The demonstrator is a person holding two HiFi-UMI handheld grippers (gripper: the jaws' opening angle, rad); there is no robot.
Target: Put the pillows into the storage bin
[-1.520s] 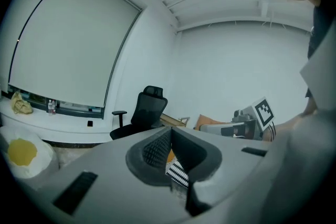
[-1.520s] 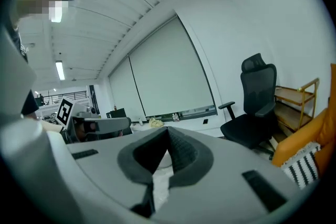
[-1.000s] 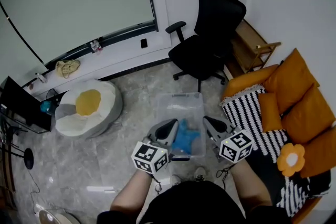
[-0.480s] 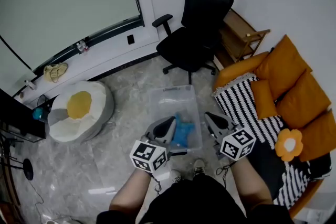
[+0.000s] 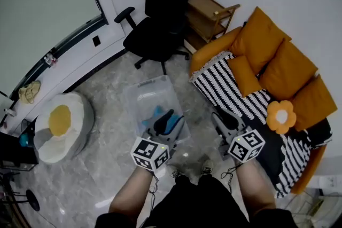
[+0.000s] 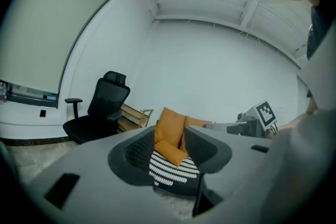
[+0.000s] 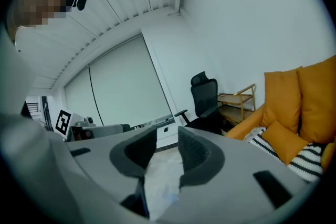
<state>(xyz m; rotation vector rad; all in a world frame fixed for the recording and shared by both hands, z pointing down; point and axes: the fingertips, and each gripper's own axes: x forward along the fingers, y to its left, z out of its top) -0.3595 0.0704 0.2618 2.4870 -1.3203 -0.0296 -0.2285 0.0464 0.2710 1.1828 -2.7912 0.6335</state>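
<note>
Room: grey marble floor [image 5: 107,115], white walls, a big window [image 5: 43,2] at the left. A black office chair [image 5: 157,13] and a wooden shelf [image 5: 211,10] stand at the back.
Sofa: the sofa [image 5: 211,52] is at the right, under a striped blanket [image 5: 227,88].
Pillows on sofa: three large orange pillows [image 5: 288,69] lean on the sofa back, with a small orange one in front of them. A flower pillow [image 5: 280,115] lies on the stripes.
Storage bin: the clear storage bin [image 5: 147,85] sits on the floor between the chair and the person, just beside the sofa's striped edge.
Bin contents: a blue pillow [image 5: 157,113] lies at the near end.
Left hand-held gripper: the left hand-held gripper [image 5: 166,120] hangs over the near end of the bin, above the blue pillow. Its jaws have just been opening and stand partly apart. In the left gripper view [image 6: 170,139] nothing is between them; only the far sofa shows through the gap.
Right hand-held gripper: the right hand-held gripper [image 5: 224,119] is over the floor between bin and sofa. Its jaws have just been opening to a narrower gap. In the right gripper view [image 7: 167,147] they are empty, with pale floor behind.
Hidden: the left hand-held gripper covers much of the blue pillow, so its shape cannot be made out.
Cut off: the sofa's near end runs out of the head view at the lower right.
Hard to read: the egg-pattern beanbag [image 5: 59,125] sits at the left edge, its far side out of sight.
</note>
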